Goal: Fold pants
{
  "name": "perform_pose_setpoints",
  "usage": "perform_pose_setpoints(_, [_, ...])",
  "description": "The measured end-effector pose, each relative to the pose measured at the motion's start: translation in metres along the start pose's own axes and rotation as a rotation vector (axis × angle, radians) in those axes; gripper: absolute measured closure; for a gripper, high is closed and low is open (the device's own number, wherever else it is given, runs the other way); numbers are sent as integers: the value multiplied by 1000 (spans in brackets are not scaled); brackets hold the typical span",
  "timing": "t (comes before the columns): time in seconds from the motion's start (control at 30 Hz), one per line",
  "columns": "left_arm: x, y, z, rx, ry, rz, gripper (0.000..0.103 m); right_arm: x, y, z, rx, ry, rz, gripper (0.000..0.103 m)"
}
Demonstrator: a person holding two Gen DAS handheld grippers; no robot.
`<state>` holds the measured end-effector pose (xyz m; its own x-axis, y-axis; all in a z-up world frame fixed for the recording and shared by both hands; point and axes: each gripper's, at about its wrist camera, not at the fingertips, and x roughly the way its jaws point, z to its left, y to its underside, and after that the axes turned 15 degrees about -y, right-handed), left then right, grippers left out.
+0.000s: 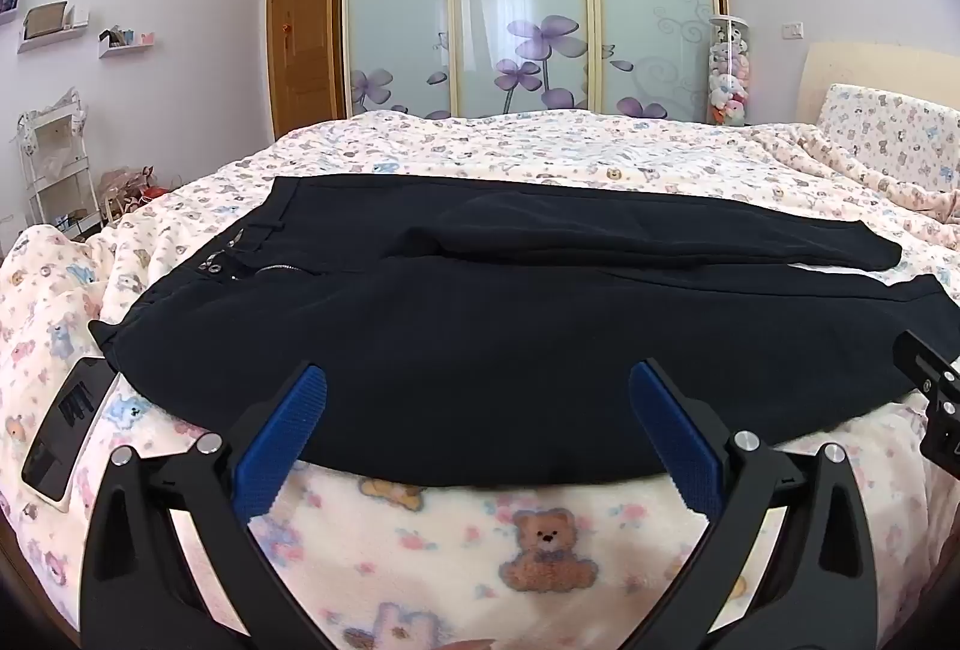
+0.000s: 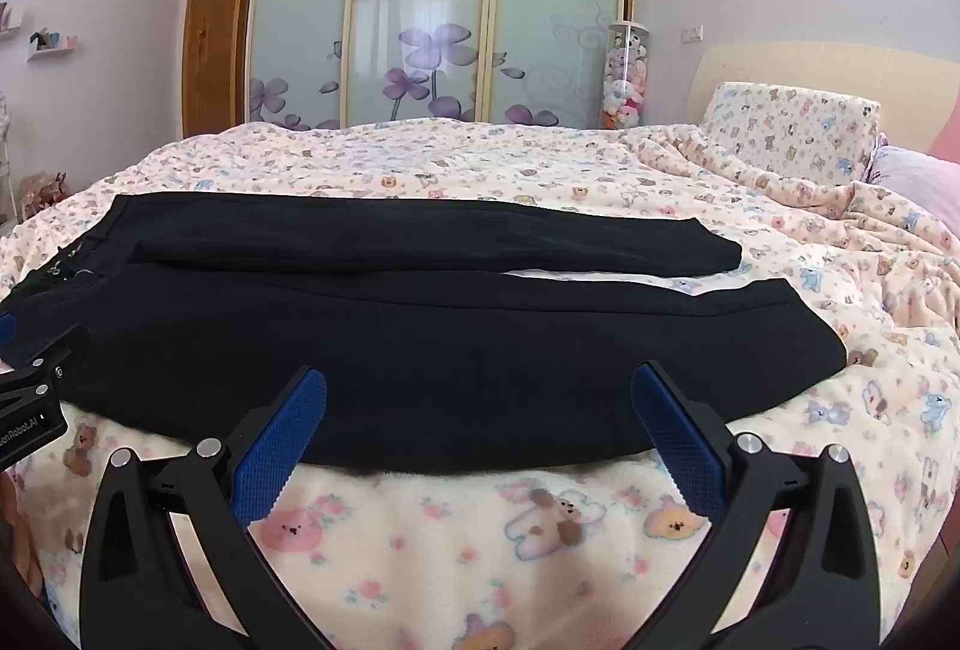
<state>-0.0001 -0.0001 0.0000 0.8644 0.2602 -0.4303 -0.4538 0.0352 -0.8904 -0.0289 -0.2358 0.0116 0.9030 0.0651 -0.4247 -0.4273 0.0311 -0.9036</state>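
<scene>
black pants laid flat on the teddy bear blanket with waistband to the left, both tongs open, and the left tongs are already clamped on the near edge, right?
Not quite: the left tongs are open and hold nothing, poised over the near edge of the pants, as the left wrist view shows. The rest stands: waistband left, blanket beneath, right tongs open.

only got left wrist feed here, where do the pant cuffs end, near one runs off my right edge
Observer: In the right wrist view the near leg's cuff lies flat on the blanket, well short of the pillow.
Operator: and the far leg
Observer: The far cuff ends further left than the near one, with a strip of blanket showing between the legs.
Operator: right gripper holding anything
Observer: No. The right gripper is open, its blue pads over the near hem of the pants, nothing between them.
</scene>
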Motion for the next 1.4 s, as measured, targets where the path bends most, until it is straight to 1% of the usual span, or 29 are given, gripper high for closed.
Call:
perform_pose_setpoints(0.87, [-3, 1, -1, 2, 9, 4, 2, 2, 0, 0, 6, -3, 5, 1])
perform_pose_setpoints(1.07, [-4, 2, -9, 5, 15, 8, 2, 2, 0, 0, 7, -3, 5, 1])
perform_pose_setpoints(1.4, [-1, 2, -4, 6, 23, 11, 2, 2, 0, 0, 8, -3, 6, 1])
